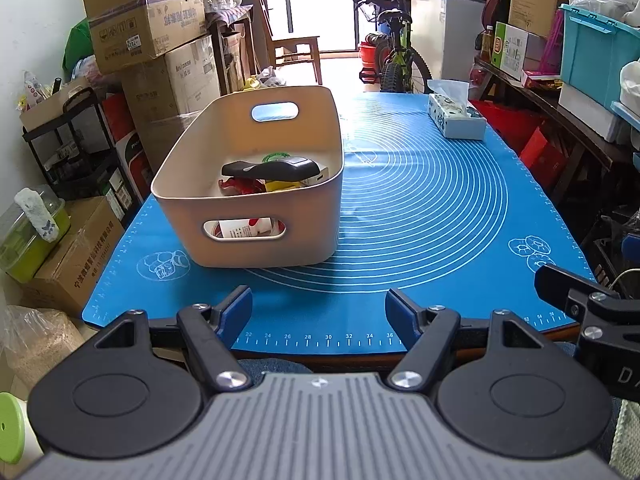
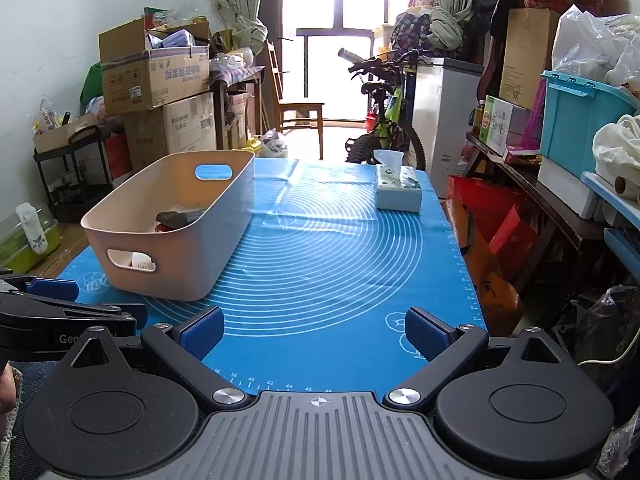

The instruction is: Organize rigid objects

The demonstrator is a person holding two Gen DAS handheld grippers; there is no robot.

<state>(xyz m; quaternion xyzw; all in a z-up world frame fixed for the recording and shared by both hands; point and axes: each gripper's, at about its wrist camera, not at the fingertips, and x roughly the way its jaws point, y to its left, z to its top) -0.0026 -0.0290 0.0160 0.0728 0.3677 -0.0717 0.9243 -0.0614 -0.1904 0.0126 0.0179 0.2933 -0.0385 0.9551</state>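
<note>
The beige plastic handled bin (image 1: 256,184), holding a black-handled tool (image 1: 272,169) among other items, sits bench-left, long axis running away, nearer the spread, empty left gripper (image 1: 319,312) than the spread, empty right gripper (image 2: 314,330).

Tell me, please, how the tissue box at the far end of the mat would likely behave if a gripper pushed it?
The tissue box is probably light cardboard, so it would likely slide readily on the blue mat. It lies low and flat, so tipping seems unlikely. Its walls may dent under a firm squeeze, and the tissue sticking up is floppy.
</note>
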